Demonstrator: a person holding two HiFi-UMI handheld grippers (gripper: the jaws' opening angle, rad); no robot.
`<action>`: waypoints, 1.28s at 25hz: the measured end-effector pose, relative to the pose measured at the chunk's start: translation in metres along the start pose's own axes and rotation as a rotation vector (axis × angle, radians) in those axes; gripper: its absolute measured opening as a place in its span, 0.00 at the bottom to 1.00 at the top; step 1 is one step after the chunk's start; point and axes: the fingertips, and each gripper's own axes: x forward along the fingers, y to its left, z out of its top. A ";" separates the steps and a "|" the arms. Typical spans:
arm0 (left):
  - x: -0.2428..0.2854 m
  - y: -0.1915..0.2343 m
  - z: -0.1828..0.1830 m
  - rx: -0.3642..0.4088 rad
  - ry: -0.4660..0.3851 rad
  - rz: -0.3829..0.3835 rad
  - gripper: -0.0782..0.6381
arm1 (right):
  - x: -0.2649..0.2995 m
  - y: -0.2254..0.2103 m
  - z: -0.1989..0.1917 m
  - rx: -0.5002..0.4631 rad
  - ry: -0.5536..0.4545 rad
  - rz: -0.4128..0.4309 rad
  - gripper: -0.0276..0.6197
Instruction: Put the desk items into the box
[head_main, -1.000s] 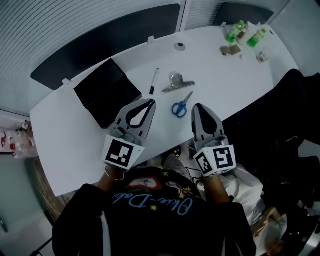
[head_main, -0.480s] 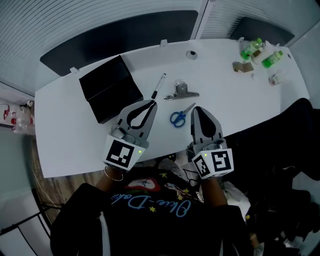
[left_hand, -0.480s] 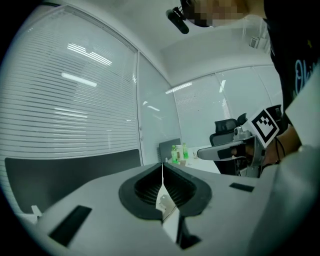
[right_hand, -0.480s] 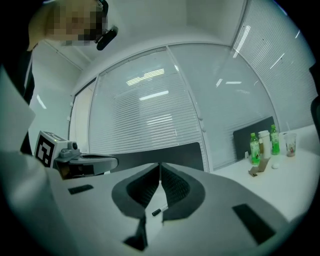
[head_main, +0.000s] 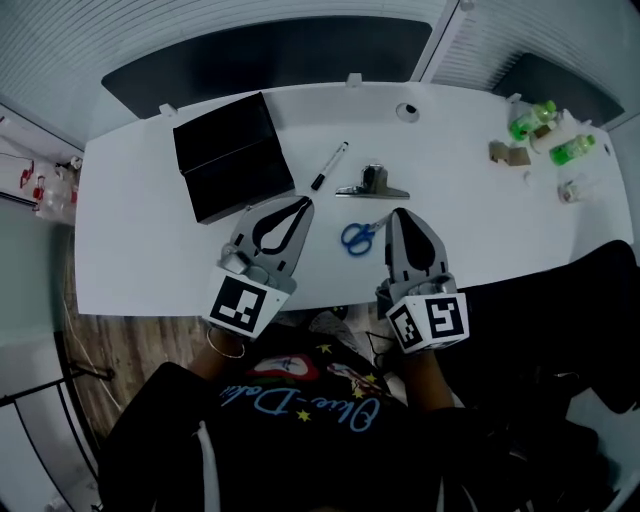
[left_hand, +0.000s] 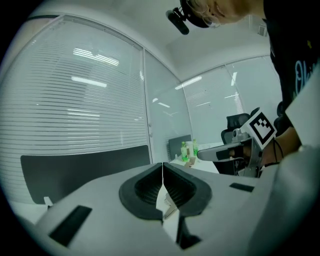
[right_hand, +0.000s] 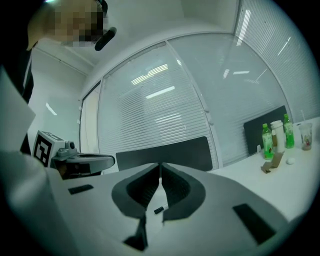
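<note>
White table (head_main: 140, 240): black box (head_main: 232, 155) is placed near the far-left corner. 2 grippers are held over the near edge, left gripper (head_main: 300, 205) and right gripper (head_main: 400, 213), jaws pressed together, nothing gripped. Binder clip (head_main: 373, 183), scissors (head_main: 358, 236) and marker (head_main: 329, 166) are laid mid-table, scissors nearest the near edge.

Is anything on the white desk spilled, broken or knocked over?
Nothing stands out. The black box, marker, binder clip and blue scissors sit apart on the desk, and the green bottles at its far corner stand upright. No spill shows.
</note>
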 end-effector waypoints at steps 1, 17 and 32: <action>-0.002 -0.001 -0.001 -0.002 0.000 0.003 0.12 | 0.001 0.000 -0.004 0.008 0.009 0.011 0.06; -0.010 0.030 -0.004 -0.002 -0.007 -0.003 0.12 | 0.032 0.018 -0.002 -0.017 0.003 -0.008 0.06; -0.005 0.068 -0.022 -0.047 -0.015 -0.078 0.12 | 0.071 0.018 -0.028 -0.017 0.112 -0.149 0.06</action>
